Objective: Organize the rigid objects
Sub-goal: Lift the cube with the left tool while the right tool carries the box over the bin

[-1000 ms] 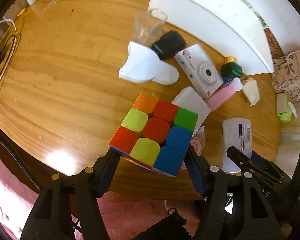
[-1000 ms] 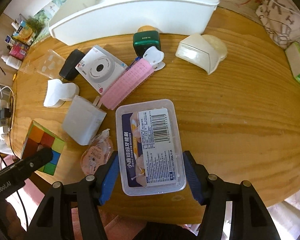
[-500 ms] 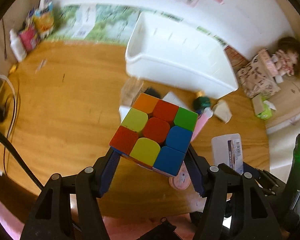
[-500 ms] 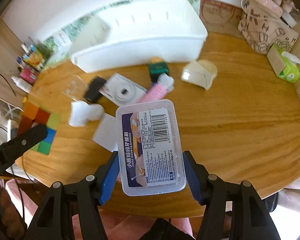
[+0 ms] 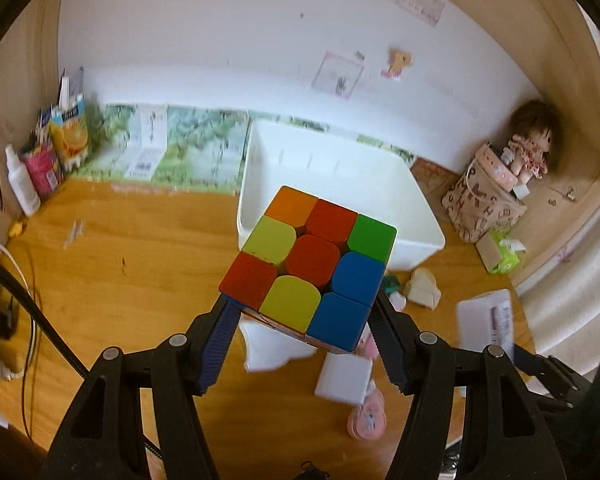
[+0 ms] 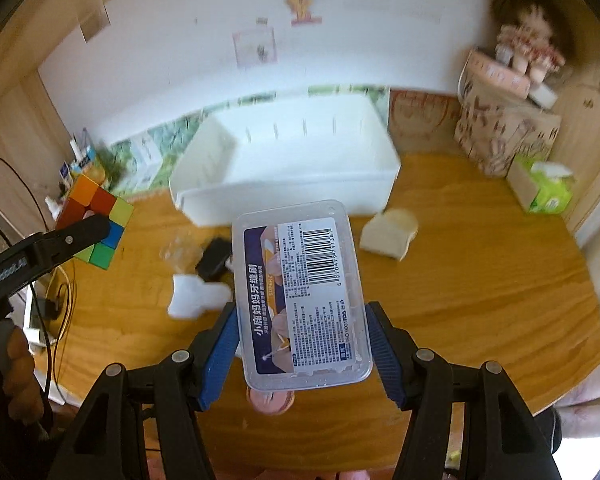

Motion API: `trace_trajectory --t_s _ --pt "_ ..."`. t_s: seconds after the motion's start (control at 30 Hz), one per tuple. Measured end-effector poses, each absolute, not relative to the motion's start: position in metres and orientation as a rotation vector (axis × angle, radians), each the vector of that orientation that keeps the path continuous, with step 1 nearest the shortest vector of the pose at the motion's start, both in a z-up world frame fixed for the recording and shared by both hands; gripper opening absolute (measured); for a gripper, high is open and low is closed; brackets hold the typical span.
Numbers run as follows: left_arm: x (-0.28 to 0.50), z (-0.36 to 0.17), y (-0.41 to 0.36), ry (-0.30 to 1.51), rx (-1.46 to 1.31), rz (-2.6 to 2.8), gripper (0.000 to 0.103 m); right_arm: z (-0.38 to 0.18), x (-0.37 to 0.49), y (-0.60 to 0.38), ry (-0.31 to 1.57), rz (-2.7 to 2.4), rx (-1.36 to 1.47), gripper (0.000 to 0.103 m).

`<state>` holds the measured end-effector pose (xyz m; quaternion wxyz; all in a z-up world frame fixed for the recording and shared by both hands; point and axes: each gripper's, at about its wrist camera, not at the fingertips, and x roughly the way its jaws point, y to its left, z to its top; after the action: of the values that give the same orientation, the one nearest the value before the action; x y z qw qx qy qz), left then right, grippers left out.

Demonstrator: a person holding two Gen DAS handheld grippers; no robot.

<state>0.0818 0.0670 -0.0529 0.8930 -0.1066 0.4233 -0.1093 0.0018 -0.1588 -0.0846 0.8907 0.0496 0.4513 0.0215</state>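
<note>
Two handheld grippers are raised above a wooden table [image 6: 480, 280]. The left gripper [image 5: 304, 316] clamps a multicoloured puzzle cube [image 5: 312, 264] between its blue pads, clear of the tabletop. The right gripper [image 6: 302, 344] clamps a clear plastic box [image 6: 300, 292] with a barcode label, also lifted. Beyond both, at the table's far edge by the wall, sits an open white bin [image 6: 292, 160]. Small items lie scattered on the table near the bin, blurred; one looks like a beige holder [image 6: 388, 236]. A doll [image 5: 528, 148] sits far right.
</note>
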Motion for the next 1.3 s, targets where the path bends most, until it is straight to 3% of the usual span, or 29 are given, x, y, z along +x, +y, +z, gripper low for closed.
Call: trace_trajectory --t_s 0.2,0.83,1.3 --pt "0.094 -0.041 0.068 0.789 -0.218 -0.242 0.068 -0.068 0.005 -0.164 0.83 0.04 0.07 0.063" --pt "0.162 -0.045 0.042 0.756 -0.212 -0.19 0.068 -0.058 0.085 -0.181 0.669 0.173 0.03 0.06" --pt "0.208 -0.063 0.025 0.702 -0.169 -0.166 0.068 -0.063 0.138 -0.174 0.456 0.22 -0.165 0.06"
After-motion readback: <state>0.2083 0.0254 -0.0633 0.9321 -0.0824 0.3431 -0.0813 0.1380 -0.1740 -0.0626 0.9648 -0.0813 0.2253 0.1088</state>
